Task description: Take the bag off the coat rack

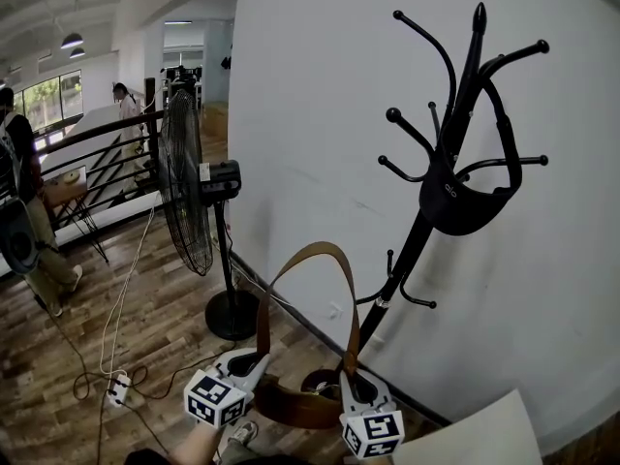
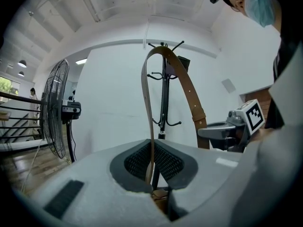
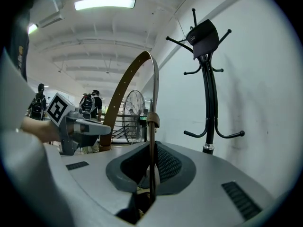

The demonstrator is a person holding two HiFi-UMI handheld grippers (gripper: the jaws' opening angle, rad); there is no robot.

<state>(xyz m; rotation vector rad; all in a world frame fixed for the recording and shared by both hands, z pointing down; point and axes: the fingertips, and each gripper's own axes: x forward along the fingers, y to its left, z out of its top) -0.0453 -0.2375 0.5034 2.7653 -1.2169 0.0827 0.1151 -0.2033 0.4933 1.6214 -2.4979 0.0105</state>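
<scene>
A brown bag (image 1: 295,407) hangs low between my two grippers, its leather strap (image 1: 308,256) arching up in a loop. My left gripper (image 1: 250,364) is shut on one end of the strap (image 2: 149,103), my right gripper (image 1: 356,386) on the other end (image 3: 152,141). The black coat rack (image 1: 417,231) leans against the white wall just behind. A black bag (image 1: 463,206) hangs on its upper hooks by its own strap. In the right gripper view the rack (image 3: 208,103) and black bag (image 3: 203,37) stand to the right; the brown bag is apart from the rack.
A tall standing fan (image 1: 189,182) is left of the rack, with a cable and power strip (image 1: 118,387) on the wooden floor. A railing (image 1: 97,153) and a person (image 1: 24,211) are at far left. A white sheet (image 1: 475,439) lies at bottom right.
</scene>
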